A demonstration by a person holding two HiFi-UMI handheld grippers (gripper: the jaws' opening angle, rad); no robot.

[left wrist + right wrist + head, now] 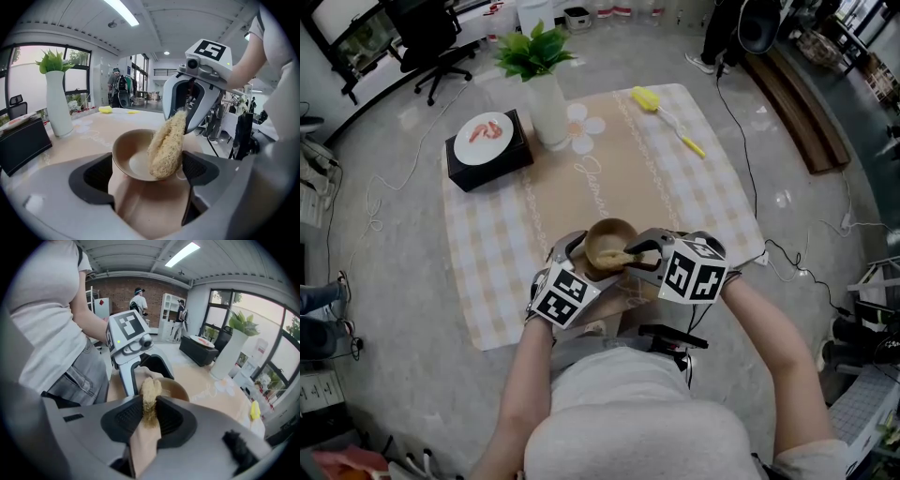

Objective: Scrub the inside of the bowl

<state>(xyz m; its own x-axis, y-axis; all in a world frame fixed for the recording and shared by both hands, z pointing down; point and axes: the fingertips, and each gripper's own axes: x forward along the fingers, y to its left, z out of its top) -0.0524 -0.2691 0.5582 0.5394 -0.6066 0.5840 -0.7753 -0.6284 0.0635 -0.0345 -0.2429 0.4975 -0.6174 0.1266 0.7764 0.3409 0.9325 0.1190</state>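
Two grippers meet at the bowl [609, 246], which sits at the near edge of the checked cloth [712, 197], right in front of you. Your left gripper [147, 174] has its jaws spread wide with the bowl between them. The bowl's left rim is against the left pad and its right rim runs behind the scrubber toward the right pad, so it reads as a grip across the bowl. The bowl is tipped a little, with its opening facing up and toward your right.

Your right gripper [149, 414] is clenched on a straw-coloured scrubber [150, 397]. The pads pinch its upper end, and the rest hangs out past the fingertips. That gripper comes at the bowl from the right and from above. The scrubber's lower end reaches over the right rim and rests against the inner wall.

Beyond the bowl, to the left, stand a white vase [548, 108] with green leaves and a black box [487, 150]. Beyond the bowl, to the right, lies a yellow brush [666, 117], well apart from it.
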